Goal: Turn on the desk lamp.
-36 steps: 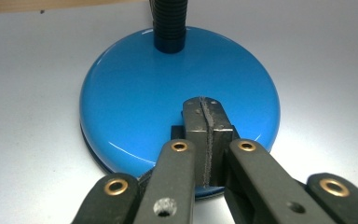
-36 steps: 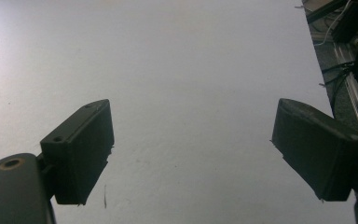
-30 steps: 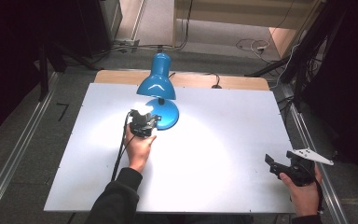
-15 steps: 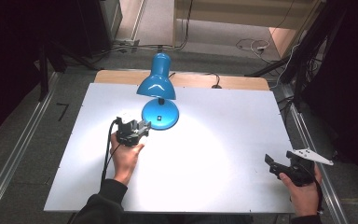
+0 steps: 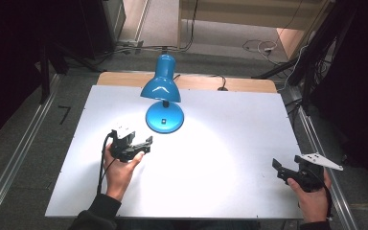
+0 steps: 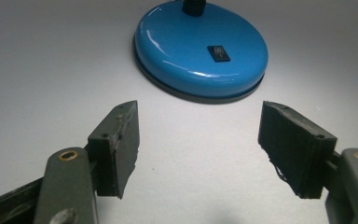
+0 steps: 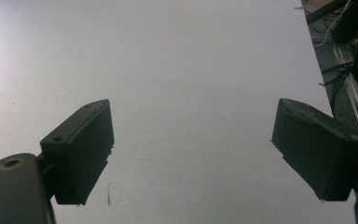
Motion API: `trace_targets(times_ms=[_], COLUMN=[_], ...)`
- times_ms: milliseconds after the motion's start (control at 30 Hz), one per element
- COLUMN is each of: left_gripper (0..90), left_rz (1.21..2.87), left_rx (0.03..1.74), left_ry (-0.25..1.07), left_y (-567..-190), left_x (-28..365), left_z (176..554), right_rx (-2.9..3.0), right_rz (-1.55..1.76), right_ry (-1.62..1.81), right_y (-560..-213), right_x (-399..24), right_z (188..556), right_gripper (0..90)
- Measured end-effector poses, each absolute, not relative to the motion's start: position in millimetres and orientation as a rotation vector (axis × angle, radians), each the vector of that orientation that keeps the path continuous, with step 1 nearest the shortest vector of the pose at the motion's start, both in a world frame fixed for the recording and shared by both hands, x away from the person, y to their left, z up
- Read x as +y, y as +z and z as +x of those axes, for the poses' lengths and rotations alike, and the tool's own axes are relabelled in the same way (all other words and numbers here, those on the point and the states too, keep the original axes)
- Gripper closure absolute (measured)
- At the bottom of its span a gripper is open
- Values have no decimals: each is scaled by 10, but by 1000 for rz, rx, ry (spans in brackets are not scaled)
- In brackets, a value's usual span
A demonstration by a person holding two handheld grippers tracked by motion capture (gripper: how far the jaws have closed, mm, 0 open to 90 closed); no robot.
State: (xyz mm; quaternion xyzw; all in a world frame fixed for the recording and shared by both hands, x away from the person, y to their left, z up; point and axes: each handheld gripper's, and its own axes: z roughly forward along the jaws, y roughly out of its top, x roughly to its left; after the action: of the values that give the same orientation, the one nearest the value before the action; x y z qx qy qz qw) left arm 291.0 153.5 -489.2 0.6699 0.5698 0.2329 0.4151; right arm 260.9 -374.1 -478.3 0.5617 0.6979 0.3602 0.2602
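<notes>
The left gripper [image 5: 143, 144] sits low over the table [image 5: 230, 191], just short of the lamp [image 5: 163, 103]. Its jaws have just been opening and now stand spread, with bare tabletop between them. It points at the lamp's round blue base [image 6: 200, 51], which stands apart from the pads [image 6: 121, 140], with the black rocker switch [image 6: 218, 52] on top of the base facing it. That line-up suggests the work in hand concerns the switch, and the lit pool on the table says the lamp is on. From the high view I cannot make out which way the rocker is tipped.

The lamp stands toward the far edge of the table, a little left of centre, its shade [image 5: 161, 86] leaning forward over the base so the light falls on the middle of the white top. A dark cord [image 5: 218, 79] seems to run off behind it across a wooden strip [image 5: 249, 85].

Further right the table lies bare as far as the right gripper [image 5: 280, 170], held near the front right corner, well apart from the lamp. Its jaws are spread too, holding nothing, so this hand looks to be merely waiting.

The top is smooth matt white. Around it the room is dim, with grey floor, metal rails [image 5: 14, 163] along both sides, and loose cables [image 5: 261, 47] on the floor beyond.
</notes>
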Motion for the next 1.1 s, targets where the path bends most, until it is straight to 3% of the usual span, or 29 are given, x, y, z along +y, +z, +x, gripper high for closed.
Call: trace_targets(times_ms=[233,1100], left_gripper=[236,223], left_rz=[1672,1638], left_rx=[1439,1471], left_ry=[592,605], left_y=[-4891,-4872], left_x=[1623,1833], left_z=[2838,2654], right_rx=[1889,1885], right_rz=[1524,1528], right_ry=[974,968], right_y=[-4785,-4786], right_x=[-3746,-3764], right_z=[2609,2597], right_gripper=[114,114])
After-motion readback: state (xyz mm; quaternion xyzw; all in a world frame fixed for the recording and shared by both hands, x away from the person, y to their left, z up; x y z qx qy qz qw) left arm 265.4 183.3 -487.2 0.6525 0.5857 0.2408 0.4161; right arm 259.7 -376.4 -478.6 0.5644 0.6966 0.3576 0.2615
